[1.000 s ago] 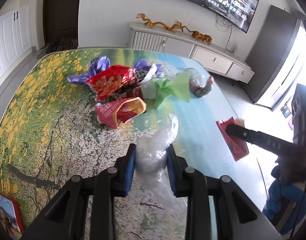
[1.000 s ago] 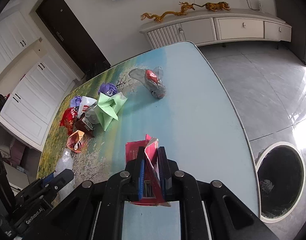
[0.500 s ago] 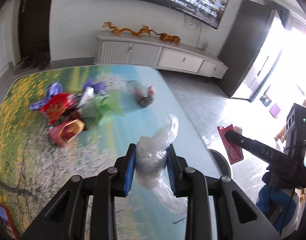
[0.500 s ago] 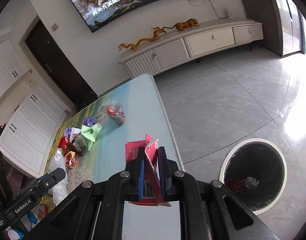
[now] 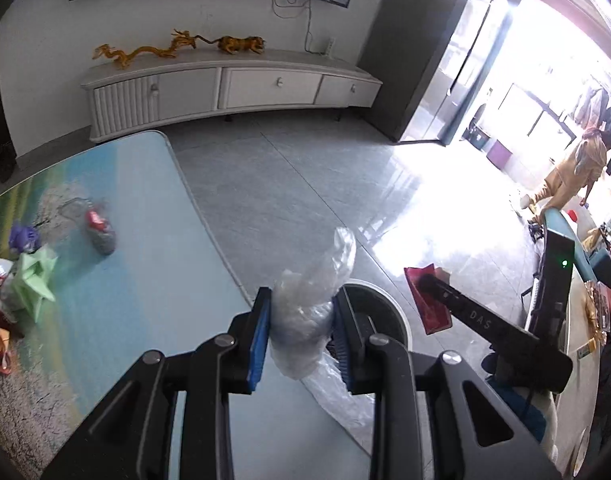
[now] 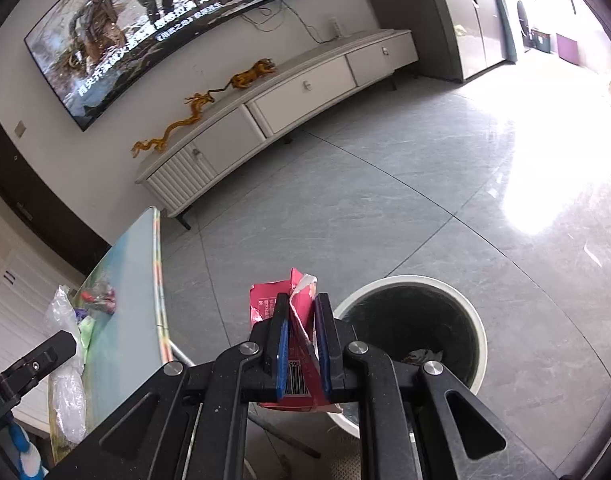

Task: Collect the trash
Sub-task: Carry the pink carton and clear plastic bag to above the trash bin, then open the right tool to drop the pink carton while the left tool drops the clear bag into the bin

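Observation:
My left gripper (image 5: 301, 300) is shut on a crumpled clear plastic bag (image 5: 309, 300), held over the table's right edge with the round white trash bin (image 5: 385, 308) just behind it. My right gripper (image 6: 301, 300) is shut on a torn red carton (image 6: 299, 320), held above the floor beside the bin (image 6: 457, 312), which has some trash inside. The right gripper with the carton (image 5: 425, 296) also shows in the left wrist view. The plastic bag shows at the left of the right wrist view (image 6: 65, 344).
More trash lies on the table (image 5: 153, 264): a green paper (image 5: 33, 276), a clear wrapper with red (image 5: 99, 230), purple and red wrappers at the left edge. A white TV cabinet (image 5: 233, 88) stands against the wall. Grey tiled floor (image 6: 385, 220) surrounds the bin.
Both grippers have swung right, away from the trash pile and off the table toward the bin, each keeping its hold. The bin is now close under both.

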A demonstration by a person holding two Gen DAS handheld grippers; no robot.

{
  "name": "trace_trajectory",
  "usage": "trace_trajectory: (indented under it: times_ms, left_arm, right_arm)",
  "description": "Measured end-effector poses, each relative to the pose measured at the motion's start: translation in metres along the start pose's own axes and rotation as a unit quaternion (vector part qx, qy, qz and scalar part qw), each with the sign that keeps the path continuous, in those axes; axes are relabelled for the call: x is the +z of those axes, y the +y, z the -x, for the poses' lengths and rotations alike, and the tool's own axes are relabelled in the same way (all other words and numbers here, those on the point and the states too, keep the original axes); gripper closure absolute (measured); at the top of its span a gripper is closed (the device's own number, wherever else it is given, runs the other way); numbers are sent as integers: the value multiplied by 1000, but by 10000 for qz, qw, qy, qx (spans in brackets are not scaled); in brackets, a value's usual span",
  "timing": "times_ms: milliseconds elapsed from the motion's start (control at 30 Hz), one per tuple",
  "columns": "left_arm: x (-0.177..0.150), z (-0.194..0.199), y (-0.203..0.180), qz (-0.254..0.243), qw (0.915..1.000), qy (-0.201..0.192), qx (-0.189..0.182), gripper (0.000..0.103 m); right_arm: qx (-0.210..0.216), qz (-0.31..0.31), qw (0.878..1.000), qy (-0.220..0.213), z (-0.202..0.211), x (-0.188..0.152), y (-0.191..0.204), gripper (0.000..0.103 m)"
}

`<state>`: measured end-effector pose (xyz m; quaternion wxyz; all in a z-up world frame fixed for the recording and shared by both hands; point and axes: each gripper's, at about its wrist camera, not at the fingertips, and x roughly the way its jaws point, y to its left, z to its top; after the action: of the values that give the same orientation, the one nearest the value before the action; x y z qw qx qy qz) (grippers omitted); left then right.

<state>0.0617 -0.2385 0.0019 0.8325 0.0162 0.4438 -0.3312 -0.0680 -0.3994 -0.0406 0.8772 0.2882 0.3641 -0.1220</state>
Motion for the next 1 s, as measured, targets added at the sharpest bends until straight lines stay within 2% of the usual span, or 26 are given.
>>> trace_trajectory:
  times_ms: [333, 433, 467, 500, 600, 800, 1000]
  left_arm:
    - [22, -94, -56, -282, 9954, 780, -486, 74]
    - [24, -122, -69, -257, 9913, 1052, -747, 72]
    - [24, -130, -72, -236, 9899, 1150, -799, 69]
    - [24, -138, -74, -223, 9889, 1211, -833, 64]
    - [24, -150, -78, -212, 9870, 1297, -925, 60]
    - [20, -142, -69, -200, 9890, 1192, -851, 58]
    - [17, -98, -49, -38, 9965, 519, -658, 58]
  right_arm:
    - [-526, -607, 9963, 295, -36, 2, -70, 88]
    - [-663, -724, 9945, 376, -44, -1, -83, 80]
    - [-717, -755, 9938, 401, -45, -2, -86, 79]
    - [-766, -787, 9931, 417, -46, -3, -90, 74]
    - [-875, -874, 9914, 422, -45, -7, -100, 69]
    - [-874, -949, 9909, 370, -36, -7, -108, 65]
    - [-745, -835, 9934, 255, -23, -2, -91, 65]
